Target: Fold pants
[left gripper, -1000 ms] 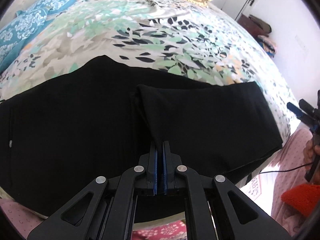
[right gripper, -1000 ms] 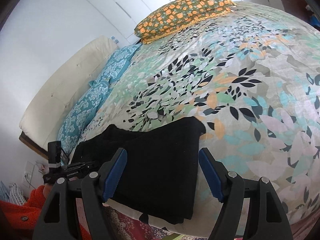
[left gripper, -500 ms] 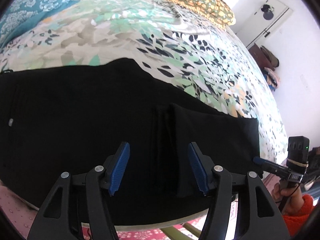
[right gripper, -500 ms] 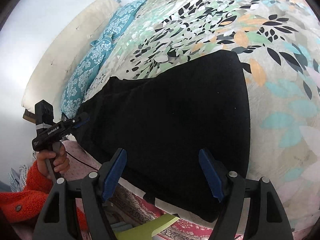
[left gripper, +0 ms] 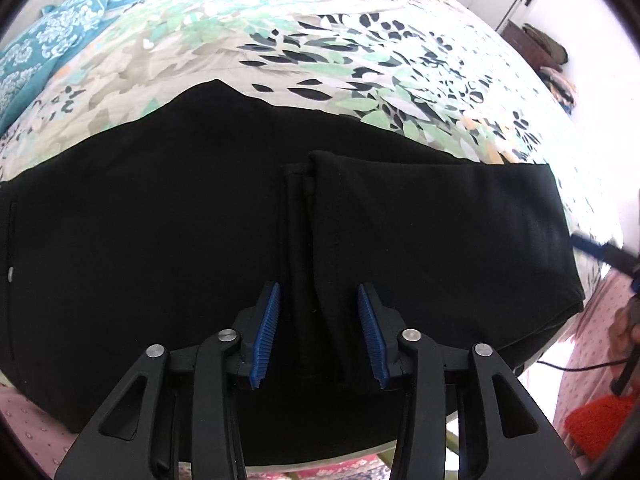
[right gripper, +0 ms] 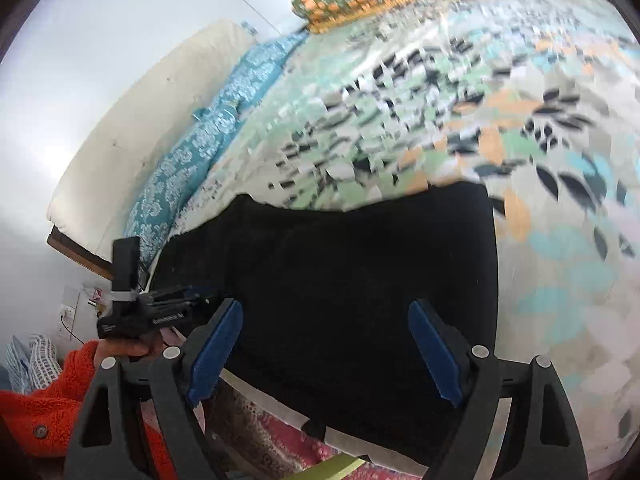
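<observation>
At the bottom of the left wrist view the left gripper (left gripper: 318,330) has its jaws apart and closing, blue pads either side of a raised fold ridge in the black pants (left gripper: 160,240); the pads do not press on the cloth. The pants fill the middle of that frame, lying flat across the near edge of the bed, with the folded-over leg running toward the right. In the right wrist view the right gripper (right gripper: 324,346) sits at the bottom, jaws wide and opening, nothing clamped, with the pants' end behind them. Beyond, the leaf-patterned bedspread (left gripper: 360,52) stretches to the top. A teal pillow (left gripper: 48,44) lies upper left.
</observation>
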Demonstrator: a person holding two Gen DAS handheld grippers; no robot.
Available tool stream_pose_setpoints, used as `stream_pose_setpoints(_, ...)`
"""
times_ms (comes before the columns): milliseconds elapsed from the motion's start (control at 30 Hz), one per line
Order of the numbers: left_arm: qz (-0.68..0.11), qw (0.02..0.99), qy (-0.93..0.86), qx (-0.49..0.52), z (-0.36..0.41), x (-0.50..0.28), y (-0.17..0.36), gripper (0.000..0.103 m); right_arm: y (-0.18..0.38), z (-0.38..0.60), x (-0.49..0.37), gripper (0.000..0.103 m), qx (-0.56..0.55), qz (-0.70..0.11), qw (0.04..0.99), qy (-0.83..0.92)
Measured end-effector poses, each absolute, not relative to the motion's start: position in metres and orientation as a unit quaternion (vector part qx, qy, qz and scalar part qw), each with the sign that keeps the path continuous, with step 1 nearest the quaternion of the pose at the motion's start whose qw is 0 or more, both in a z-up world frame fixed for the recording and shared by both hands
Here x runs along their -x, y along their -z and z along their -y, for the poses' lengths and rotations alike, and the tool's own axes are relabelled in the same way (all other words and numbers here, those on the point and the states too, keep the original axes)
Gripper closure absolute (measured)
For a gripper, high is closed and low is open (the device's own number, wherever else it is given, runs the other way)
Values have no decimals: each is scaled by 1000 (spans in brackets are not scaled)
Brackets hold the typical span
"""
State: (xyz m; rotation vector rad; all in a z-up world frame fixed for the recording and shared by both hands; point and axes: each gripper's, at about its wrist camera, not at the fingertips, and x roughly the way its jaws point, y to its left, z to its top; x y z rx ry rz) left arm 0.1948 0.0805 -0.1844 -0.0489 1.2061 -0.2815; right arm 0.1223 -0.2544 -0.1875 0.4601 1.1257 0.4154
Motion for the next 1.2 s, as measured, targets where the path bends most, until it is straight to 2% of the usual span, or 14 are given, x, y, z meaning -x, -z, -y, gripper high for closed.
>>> stream_pose_setpoints(100, -545, 829, 120, 40, -86, -194, 172, 49, 175, 253, -117, 21, -202, -509, 814, -196)
stream_pose_setpoints(167, -505, 855, 106, 58, -94, -187, 153, 34, 151, 255, -112, 21, -177, -465, 848, -185)
stream_pose_setpoints(233, -455, 883, 91, 67, -98, -180, 134, 22, 137, 262, -108, 15, -164, -431, 873, -160)
stream_pose_setpoints(267, -435, 893, 91, 68, -98, -177, 127, 20, 134, 264, -107, 13, -159, -424, 880, -141)
stream_pose_setpoints(300, -421, 899, 95, 68, -96, -177, 122, 20, 133, 265, -109, 9, -156, -423, 884, -124)
stream_pose_setpoints(367, -418, 899, 117, 64, -86, -176, 121, 19, 137, 269, -112, 8, -164, -434, 878, -114)
stream_pose_setpoints(567, -474, 869, 137, -28, -45, -185, 156, 19, 151, 287, -112, 7, -206, -465, 853, -117)
stream_pose_setpoints(600, -483, 863, 139, -41, -42, -185, 161, 19, 155, 288, -112, 0, -206, -469, 851, -115)
stream_pose_setpoints(800, -520, 839, 142, -77, -35, -181, 179, 19, 154, 294, -109, 0, -209, -466, 855, -90)
stream_pose_setpoints(900, -527, 833, 140, -91, -32, -179, 185, 19, 137, 287, -109, 0, -157, -441, 881, -69)
stream_pose_setpoints(1033, -536, 830, 137, -72, -36, -182, 188, 15, 133, 259, -113, 0, -36, -452, 890, -37)
stream_pose_setpoints(1200, -543, 827, 134, -56, -40, -186, 192, 12, 146, 229, -109, 0, 25, -462, 883, -76)
